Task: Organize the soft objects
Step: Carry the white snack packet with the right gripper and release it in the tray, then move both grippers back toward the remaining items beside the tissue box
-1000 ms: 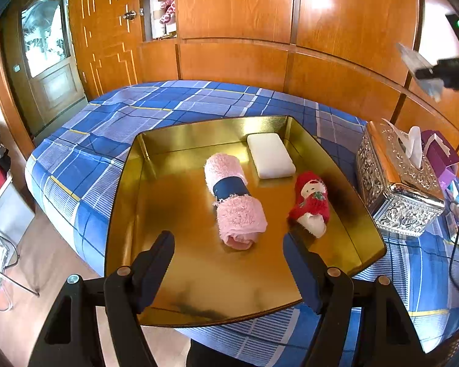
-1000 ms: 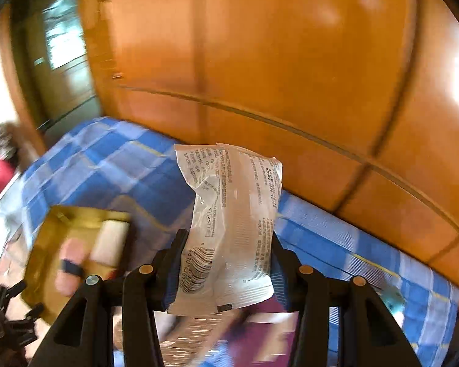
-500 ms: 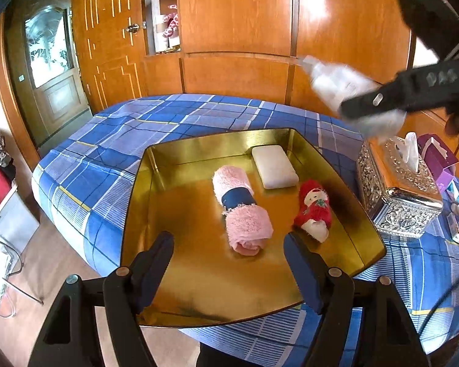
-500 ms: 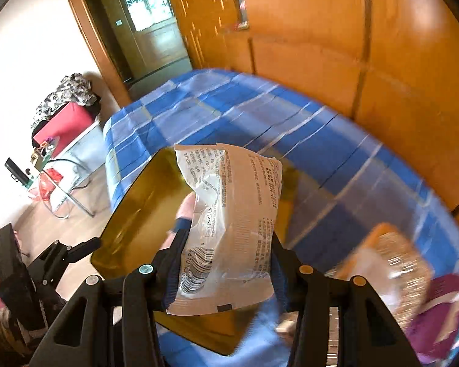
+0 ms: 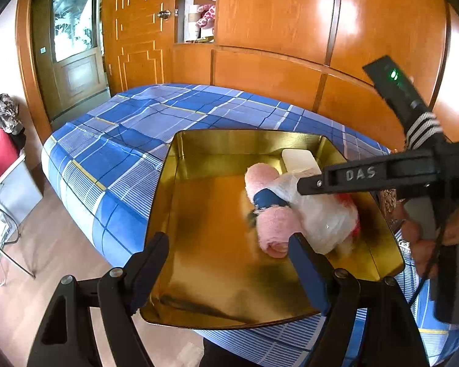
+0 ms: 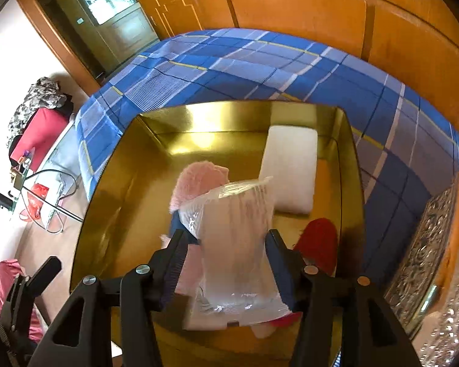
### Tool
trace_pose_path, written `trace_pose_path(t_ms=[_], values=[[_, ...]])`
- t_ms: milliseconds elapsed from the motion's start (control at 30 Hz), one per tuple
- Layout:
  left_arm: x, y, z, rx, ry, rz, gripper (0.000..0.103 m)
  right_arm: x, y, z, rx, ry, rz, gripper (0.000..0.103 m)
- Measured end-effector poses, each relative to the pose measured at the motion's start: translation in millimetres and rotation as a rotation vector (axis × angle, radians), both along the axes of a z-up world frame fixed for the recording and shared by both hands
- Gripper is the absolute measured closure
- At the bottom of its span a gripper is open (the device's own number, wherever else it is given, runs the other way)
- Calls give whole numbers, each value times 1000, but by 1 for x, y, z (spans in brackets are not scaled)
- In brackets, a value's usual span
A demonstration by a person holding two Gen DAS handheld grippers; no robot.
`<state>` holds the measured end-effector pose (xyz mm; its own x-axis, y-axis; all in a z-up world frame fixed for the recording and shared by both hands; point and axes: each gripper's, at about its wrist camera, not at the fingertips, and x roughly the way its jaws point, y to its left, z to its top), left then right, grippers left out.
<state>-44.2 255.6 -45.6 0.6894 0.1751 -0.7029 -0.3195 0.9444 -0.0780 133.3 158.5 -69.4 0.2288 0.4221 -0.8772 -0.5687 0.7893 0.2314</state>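
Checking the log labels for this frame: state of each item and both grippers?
left gripper: open, holding nothing, at the tray's near edge
right gripper: shut on the plastic packet, over the tray
plastic packet: held, blurred
gold tray: on the bed, open-topped
pink towel roll: rolled, banded, lying in tray
white pad: flat in tray's far corner
red plush toy: in tray, mostly hidden

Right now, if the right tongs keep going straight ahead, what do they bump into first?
Probably the pink rolled towel: the plastic packet held in the right tongs looks closest to it, inside the gold tray. Depth is unclear.
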Motion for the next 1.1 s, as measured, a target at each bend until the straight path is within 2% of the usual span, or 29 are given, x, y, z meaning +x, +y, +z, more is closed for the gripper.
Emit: trace_pose_path(t_ms=[167,300,700,1100], values=[[0,-4,-1,9,1,-4,22,-2,-11,0,11,-4,-9,49],[0,-7,0,18,-4,-8,22,-11,-21,12,23,-50,-8,49],[-5,-23,11,42,-35,-40,21,-57,-47,48,-31,-318,-37,49],[-6,-39,15,56,-49,-92,21,-91,-96,82,2,-494,-74,48]])
